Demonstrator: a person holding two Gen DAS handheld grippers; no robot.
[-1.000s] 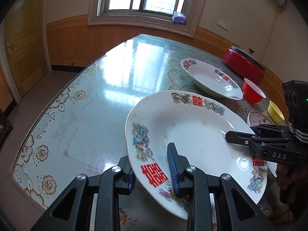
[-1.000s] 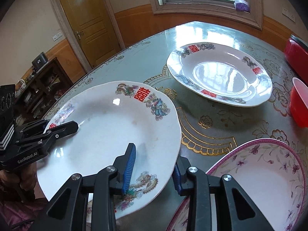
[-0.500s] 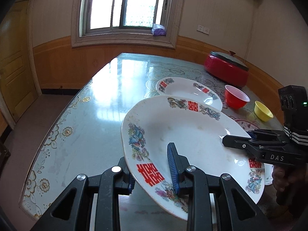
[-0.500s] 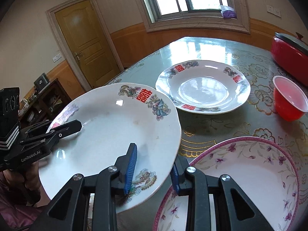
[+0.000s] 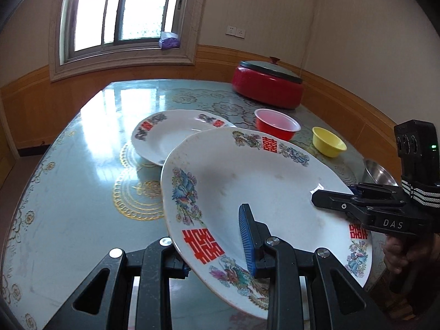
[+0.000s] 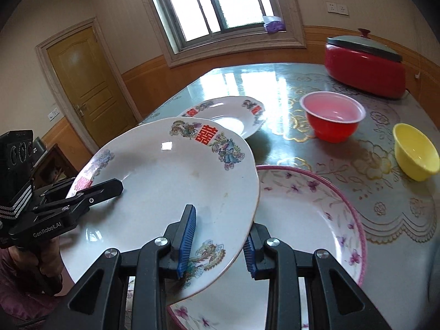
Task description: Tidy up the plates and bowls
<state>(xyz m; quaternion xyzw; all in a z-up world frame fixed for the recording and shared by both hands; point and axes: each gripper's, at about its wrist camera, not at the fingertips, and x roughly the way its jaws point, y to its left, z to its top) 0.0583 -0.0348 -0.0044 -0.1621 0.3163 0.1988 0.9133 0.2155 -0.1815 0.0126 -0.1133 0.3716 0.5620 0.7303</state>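
The left tongs (image 5: 214,250) are clamped on the near-left rim of the held plate (image 5: 264,192), one blue pad on the upper face and the other jaw under the rim. The right tongs (image 6: 218,243) grip the opposite rim of the same plate in the same manner. The held plate is white, with floral and dragon motifs, and is clear of the counter (image 5: 68,192). It is tilted and hangs over the near edge of the counter, and its far rim overlaps the second plate (image 5: 165,134) in both views.

Task status, as judged from the layout:
- One plate is in transit between the two tongs and is not yet set down.
- The second plate, of matching pattern, rests flat toward the middle of the counter. It is the probable base for a stack.
- A pink-rimmed floral dish (image 6: 308,214) lies at the near edge, partly under the held plate.
- The red bowl (image 6: 332,118) and the yellow bowl (image 6: 415,151) stand apart from each other toward the right edge, not nested.
- A steel bowl (image 5: 379,170) is partly visible at the right edge.
- A red lidded pot (image 5: 268,85) occupies the far right corner.

Legible markings: the right tongs body reads "DAS"; the left tongs body reads "GenRobot.AI". Both matching plates carry red double-happiness characters on the rim.
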